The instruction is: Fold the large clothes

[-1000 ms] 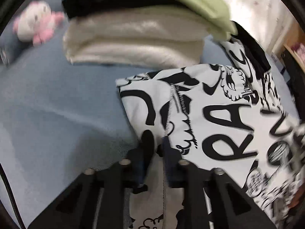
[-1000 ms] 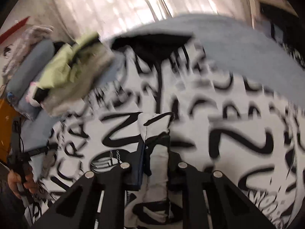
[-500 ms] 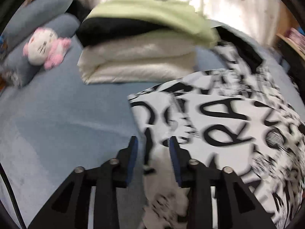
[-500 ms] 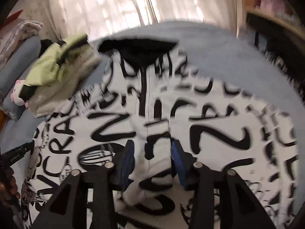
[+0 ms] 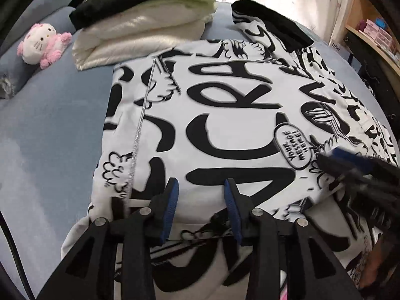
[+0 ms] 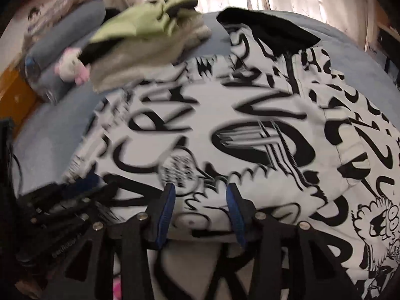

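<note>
A large white garment (image 5: 237, 100) printed with black graffiti letters lies spread on the blue bed (image 5: 50, 125), its black hood (image 5: 275, 22) at the far end. One side panel is folded over, with a stitched seam running down the left. My left gripper (image 5: 201, 187) hovers open over the garment's near edge, nothing pinched between its blue pads. My right gripper (image 6: 201, 190) is also open above the same near edge of the garment (image 6: 250, 115), a bit further right. Each gripper shows in the other's view: the right gripper (image 5: 350, 165) and the left gripper (image 6: 75, 190).
A stack of folded clothes (image 5: 140, 25), green on top, then black and cream, sits just beyond the garment. A pink and white plush toy (image 5: 42, 45) rests by a blue pillow at the far left. Shelving (image 5: 375, 35) stands past the bed's right side.
Both grippers were shut on folds of the garment; they have let go, opened and drawn back toward its near edge. The cloth now lies flat.
</note>
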Action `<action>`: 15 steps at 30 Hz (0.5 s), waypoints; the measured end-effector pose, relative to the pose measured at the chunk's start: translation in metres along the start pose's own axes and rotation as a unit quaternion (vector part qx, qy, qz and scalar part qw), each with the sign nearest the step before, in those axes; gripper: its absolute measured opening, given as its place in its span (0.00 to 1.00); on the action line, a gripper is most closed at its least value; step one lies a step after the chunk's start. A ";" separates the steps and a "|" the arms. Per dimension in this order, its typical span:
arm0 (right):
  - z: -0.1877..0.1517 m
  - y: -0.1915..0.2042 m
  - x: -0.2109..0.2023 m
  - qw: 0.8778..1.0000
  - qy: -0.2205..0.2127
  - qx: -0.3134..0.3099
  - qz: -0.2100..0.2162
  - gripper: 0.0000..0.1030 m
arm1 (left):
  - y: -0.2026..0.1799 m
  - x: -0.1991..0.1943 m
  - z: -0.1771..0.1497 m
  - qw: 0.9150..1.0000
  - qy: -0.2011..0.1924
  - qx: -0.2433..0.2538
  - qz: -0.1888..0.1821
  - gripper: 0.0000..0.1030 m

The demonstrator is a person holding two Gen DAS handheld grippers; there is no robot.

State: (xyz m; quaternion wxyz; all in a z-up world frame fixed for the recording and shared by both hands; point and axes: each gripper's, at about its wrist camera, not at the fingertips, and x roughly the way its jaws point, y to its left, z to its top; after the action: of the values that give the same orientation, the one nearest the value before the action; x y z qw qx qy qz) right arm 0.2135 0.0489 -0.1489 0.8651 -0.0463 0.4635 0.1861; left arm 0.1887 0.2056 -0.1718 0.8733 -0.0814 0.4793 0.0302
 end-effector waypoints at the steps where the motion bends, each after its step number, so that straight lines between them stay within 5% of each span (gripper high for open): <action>1: -0.001 -0.012 -0.004 1.000 -0.009 -0.001 -0.026 0.40 | 0.005 0.000 0.001 1.000 0.000 -0.005 -0.004 0.35; 4: -0.003 -0.049 -0.012 0.995 -0.018 0.021 -0.095 0.39 | 0.020 0.000 0.006 1.000 0.003 -0.023 -0.009 0.35; 7: -0.008 -0.080 -0.016 0.997 -0.010 0.055 -0.047 0.34 | 0.024 0.001 0.005 1.000 0.002 -0.025 -0.019 0.35; 15: -0.013 -0.075 -0.015 0.996 -0.008 0.046 -0.069 0.31 | 0.019 0.002 0.001 1.000 -0.002 -0.014 -0.004 0.35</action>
State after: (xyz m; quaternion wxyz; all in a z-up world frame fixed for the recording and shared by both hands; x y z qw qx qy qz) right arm 0.2233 -0.0281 -0.1508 0.8807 -0.0372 0.4605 0.1045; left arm 0.1879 0.2249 -0.1749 0.8734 -0.0952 0.4764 0.0338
